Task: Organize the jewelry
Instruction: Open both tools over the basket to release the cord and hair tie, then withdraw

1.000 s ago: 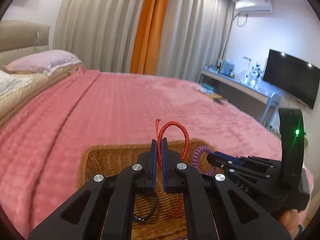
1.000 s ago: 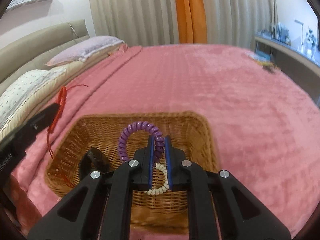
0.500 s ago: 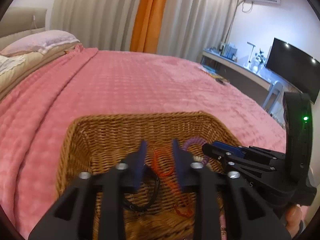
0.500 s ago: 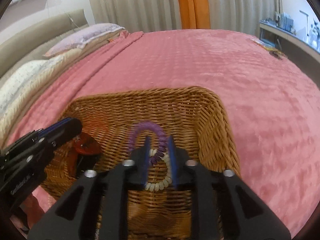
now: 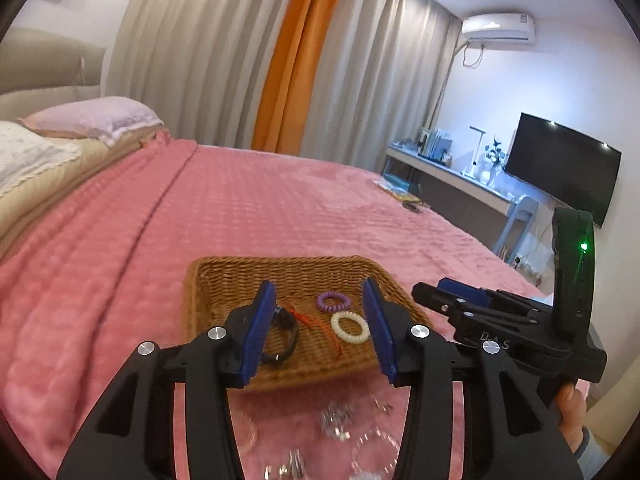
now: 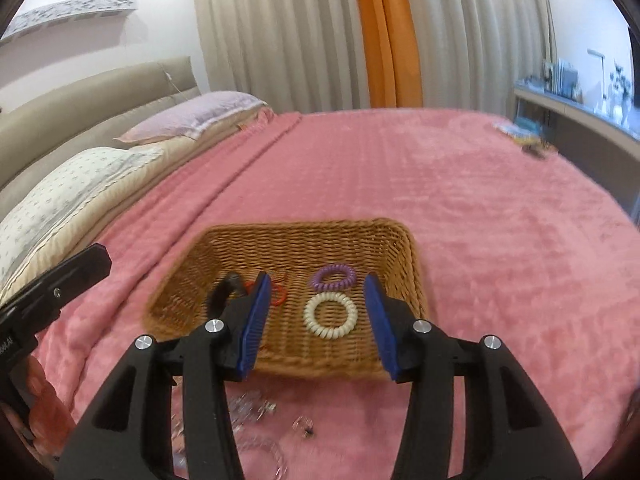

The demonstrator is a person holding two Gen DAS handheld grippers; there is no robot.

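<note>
Both grippers' jaws now spread, bands released into basket (image 6: 400,248).

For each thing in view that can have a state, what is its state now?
Left gripper: open, holding nothing.
Right gripper: open, holding nothing.
Basket: upright on the bed.
Purple hair tie: lying in the basket.
White hair tie: lying in the basket.
Red cord: lying in the basket.
Curtains: drawn shut.
Television: off.
</note>
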